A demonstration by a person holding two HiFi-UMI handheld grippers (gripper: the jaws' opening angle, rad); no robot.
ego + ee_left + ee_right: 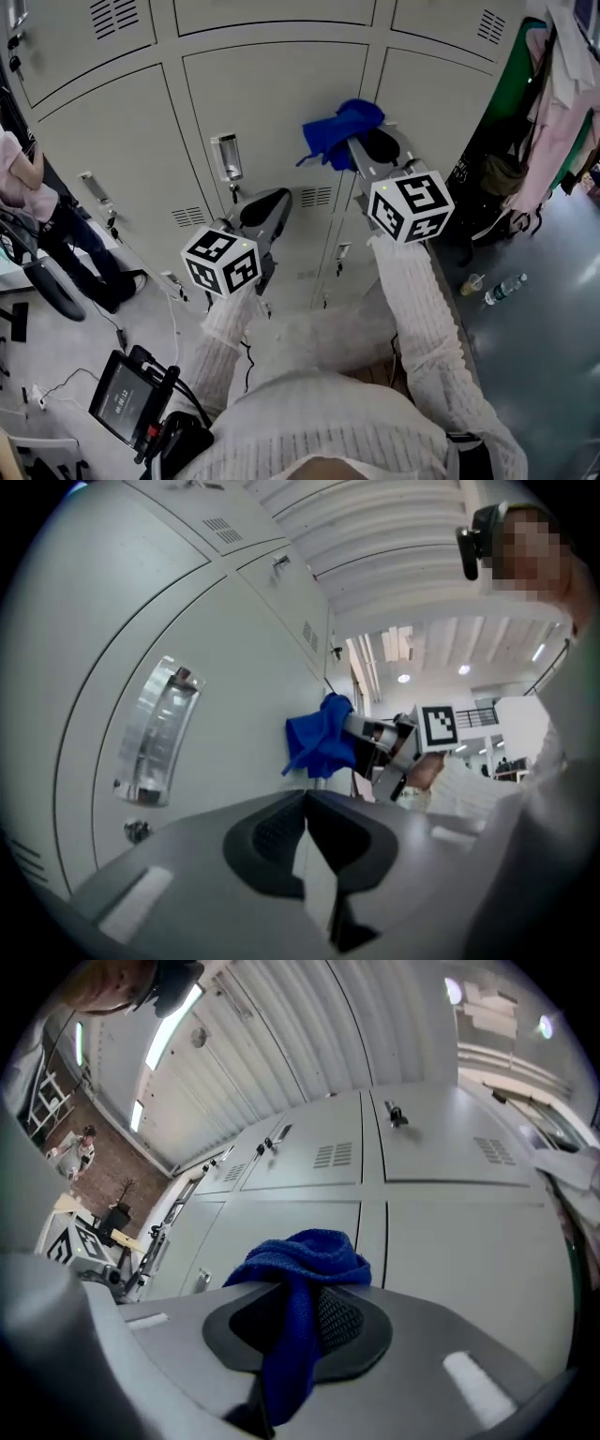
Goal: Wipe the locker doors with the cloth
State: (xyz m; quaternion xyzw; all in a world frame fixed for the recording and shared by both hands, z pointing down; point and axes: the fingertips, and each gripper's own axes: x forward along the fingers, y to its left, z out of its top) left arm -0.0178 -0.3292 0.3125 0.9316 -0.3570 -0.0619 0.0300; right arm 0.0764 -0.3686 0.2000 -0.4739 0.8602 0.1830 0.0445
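At the far left of the head view a person in a pink top (21,178) stands beside the lockers, and a dark tablet on a stand (125,399) sits on the floor below. The pale grey metal locker doors (272,84) fill the top of the view. The middle door carries a clear plastic handle plate (226,156).

Just below that plate, the left gripper (270,204) points at the door. In the left gripper view its jaws are pressed together with nothing between them (305,801). Its black-and-white marker cube (222,261) faces the camera.

To the right, the right gripper (361,142) pinches a crumpled blue terry cloth (339,131). The right gripper view shows the fabric bunched over and hanging between the pads (298,1283). The cloth sits at the upper right corner of the middle door and appears to touch it.

Farther right, a clear plastic bottle (504,289) lies on the dark floor.
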